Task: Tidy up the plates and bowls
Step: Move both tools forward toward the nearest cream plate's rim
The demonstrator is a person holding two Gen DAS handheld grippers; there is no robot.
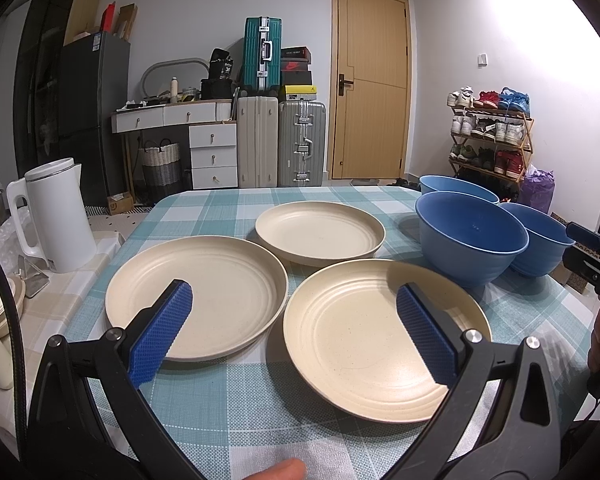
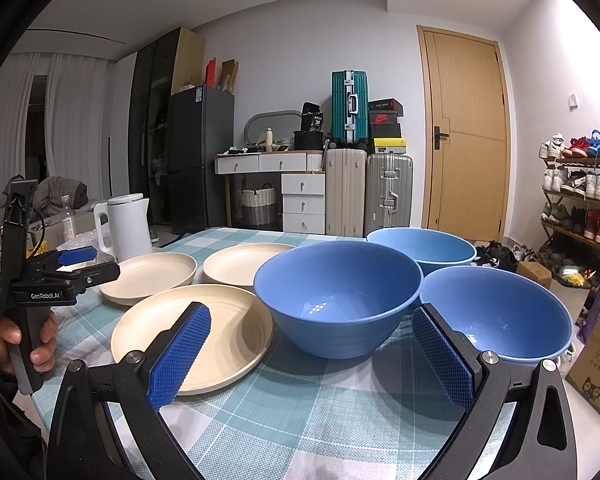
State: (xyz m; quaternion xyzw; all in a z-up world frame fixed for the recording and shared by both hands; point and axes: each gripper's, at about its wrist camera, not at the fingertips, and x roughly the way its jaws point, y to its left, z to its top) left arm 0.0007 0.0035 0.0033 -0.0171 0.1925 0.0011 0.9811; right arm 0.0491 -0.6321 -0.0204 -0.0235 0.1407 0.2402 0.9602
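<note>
While nothing is gripped: both tools idle, jaws spread.
Left gripper (image 1: 294,336): empty, over two near cream round plastic plates (image 1: 196,296) (image 1: 384,340).
Right gripper (image 2: 312,354): empty, facing front blue plastic bowl (image 2: 338,294).
Technique: pinch one rim, lift level, nest.
Edges: checked tablecloth (image 1: 236,412) ends just beside right bowl (image 2: 496,314); white kettle (image 1: 56,216) left; near strip free.

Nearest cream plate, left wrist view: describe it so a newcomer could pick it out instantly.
Start at the teal checked tablecloth, where three cream plates sit left of a cluster of blue bowls. The one meant is the nearest cream plate, bottom right of the trio. Unlike the other two, it lies closest to the camera, partly behind the open left gripper's right finger.
</note>
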